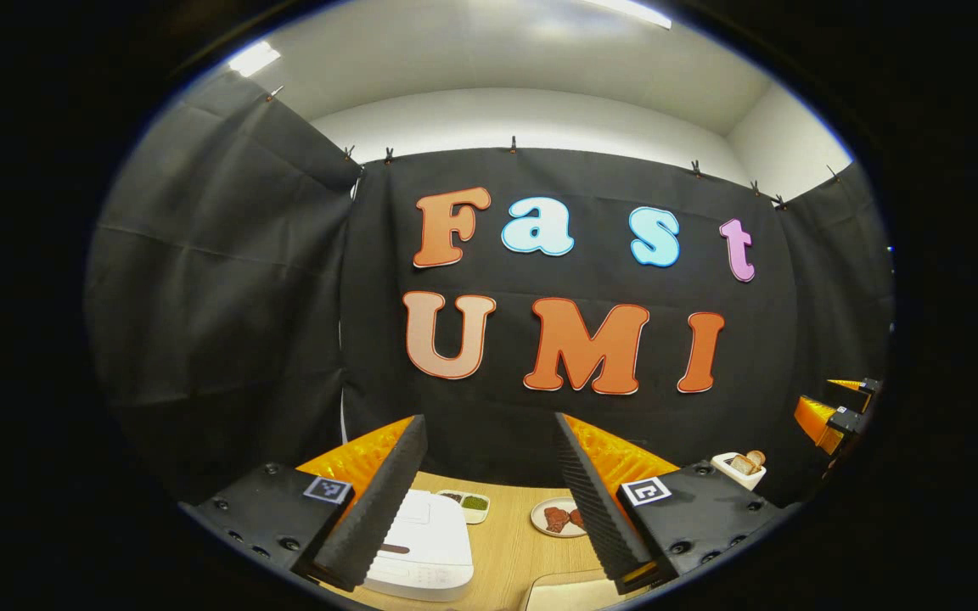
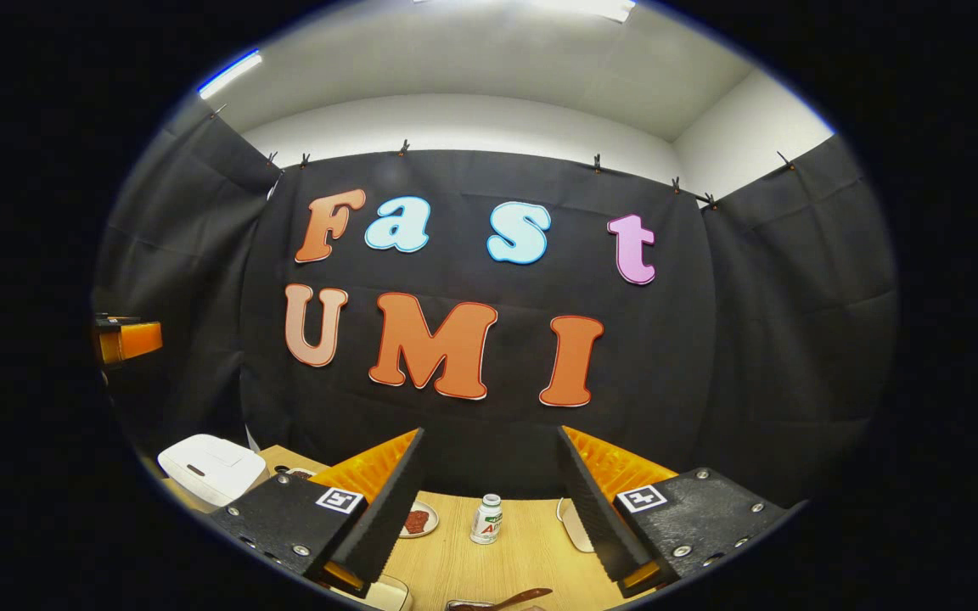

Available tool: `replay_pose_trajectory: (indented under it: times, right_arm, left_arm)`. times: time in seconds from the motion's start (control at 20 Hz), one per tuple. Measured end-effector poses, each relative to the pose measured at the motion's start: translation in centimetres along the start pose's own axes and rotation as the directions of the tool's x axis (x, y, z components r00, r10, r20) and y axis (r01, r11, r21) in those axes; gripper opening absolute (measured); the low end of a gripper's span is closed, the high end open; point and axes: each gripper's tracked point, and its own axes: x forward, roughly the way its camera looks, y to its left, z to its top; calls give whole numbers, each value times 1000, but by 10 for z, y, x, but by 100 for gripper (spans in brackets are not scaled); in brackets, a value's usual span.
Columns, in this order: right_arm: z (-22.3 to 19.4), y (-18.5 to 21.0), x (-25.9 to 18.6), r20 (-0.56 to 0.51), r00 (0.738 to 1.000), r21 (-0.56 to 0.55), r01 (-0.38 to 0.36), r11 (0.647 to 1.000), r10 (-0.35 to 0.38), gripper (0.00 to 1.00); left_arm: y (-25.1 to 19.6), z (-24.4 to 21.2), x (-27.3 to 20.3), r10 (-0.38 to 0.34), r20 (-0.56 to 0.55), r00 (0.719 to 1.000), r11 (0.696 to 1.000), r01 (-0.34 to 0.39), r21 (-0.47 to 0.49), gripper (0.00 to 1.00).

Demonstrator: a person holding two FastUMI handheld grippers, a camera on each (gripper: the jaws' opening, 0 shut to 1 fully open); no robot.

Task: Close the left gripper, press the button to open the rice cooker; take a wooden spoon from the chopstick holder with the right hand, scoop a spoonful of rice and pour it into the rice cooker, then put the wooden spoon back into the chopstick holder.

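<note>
A: Where do things stand?

B: Both tools hang high above the desk (image 1: 506, 552), nothing held. The left hand-held gripper (image 1: 489, 501) has its fingers spread wide, and the task wants them closed before the button press. The right hand-held gripper (image 2: 489, 505) is just as wide, with nothing between its fingers.

A: And the cooker?

B: The rice cooker (image 1: 425, 543) sits lid down on the desk, low in the left gripper view, partly behind the left finger. In the right gripper view it is far off to the left.

A: The spoon?

B: A brown spoon (image 2: 514, 599) lies at the bottom edge of the right gripper view, seemingly in a dish; I cannot tell if it is the one meant. A white holder (image 1: 739, 468) with something wooden in it stands to the right in the left gripper view.

A: What could go wrong?

B: If the left fingers stay apart, they may straddle the button or slip off it, so the lid stays down. Pressing off-centre could shove the cooker toward the small tray (image 1: 465, 505) behind it. On the right, the bottle (image 2: 486, 519) stands in the middle of the desk; a low sweep could topple it.
</note>
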Motion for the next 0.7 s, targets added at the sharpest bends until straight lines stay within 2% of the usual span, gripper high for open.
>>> replay_pose_trajectory:
  times: [0.25, 0.4, 0.55, 0.7]
  right_arm:
    - [-5, 8, 3, -6, 1000, 20, -9, 1000, 9, 93]
    - [-8, 12, 7, -1, 1000, 2, -1, 1000, 1, 93]
    - [-13, 22, 10, -9, 1000, -2, -7, 1000, 7, 93]
    - [-19, 24, 13, -22, 1000, -18, 3, 1000, -4, 93]
  left_arm:
    - [21, -9, 4, 43, -9, 999, 999, -43, -15, 100]
    - [46, -24, 5, 95, -4, 995, 995, -95, 22, 99]
    - [64, -67, 9, 127, -80, 989, 990, -122, 66, 100]
    - [81, -78, 16, 139, -121, 983, 987, -127, 101, 100]
